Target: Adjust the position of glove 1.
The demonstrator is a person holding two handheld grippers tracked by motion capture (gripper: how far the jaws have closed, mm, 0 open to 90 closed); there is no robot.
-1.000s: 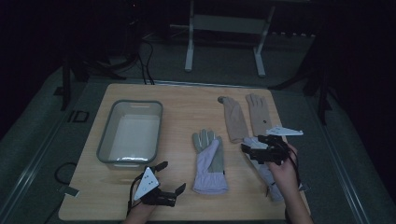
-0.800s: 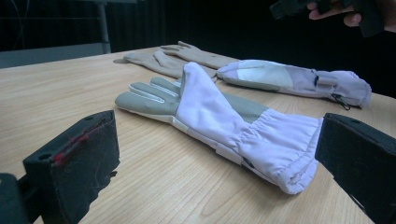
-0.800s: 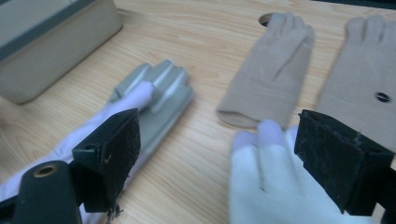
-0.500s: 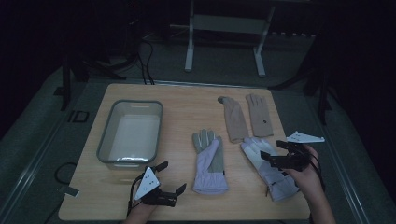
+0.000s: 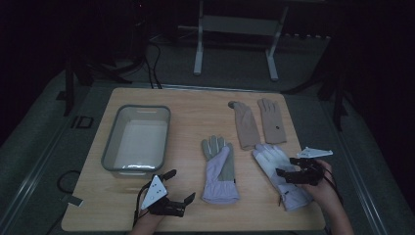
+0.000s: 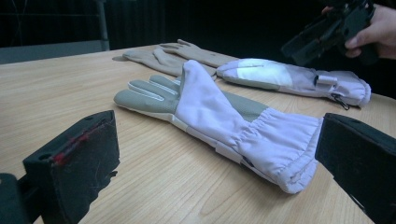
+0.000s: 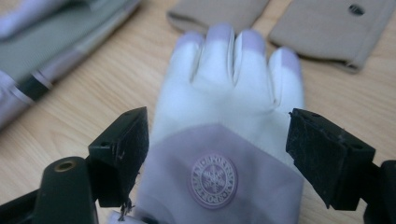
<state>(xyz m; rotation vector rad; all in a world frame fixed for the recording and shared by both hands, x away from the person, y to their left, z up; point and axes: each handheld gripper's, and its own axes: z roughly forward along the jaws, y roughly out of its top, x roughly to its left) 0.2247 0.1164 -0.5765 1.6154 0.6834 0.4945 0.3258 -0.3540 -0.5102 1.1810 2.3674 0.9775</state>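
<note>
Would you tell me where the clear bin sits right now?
In the high view, the clear bin sits on the table's left half, left of the lavender glove.

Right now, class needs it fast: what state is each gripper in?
Left gripper: open, holding nothing.
Right gripper: open, jaws either side of the lilac-and-white fabric glove, not gripping it.

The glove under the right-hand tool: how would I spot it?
Start at the wooden table, then its right front area beside the right gripper. That lilac and white glove bears a round snowflake badge, unlike the grey-palmed glove beside it.
</note>
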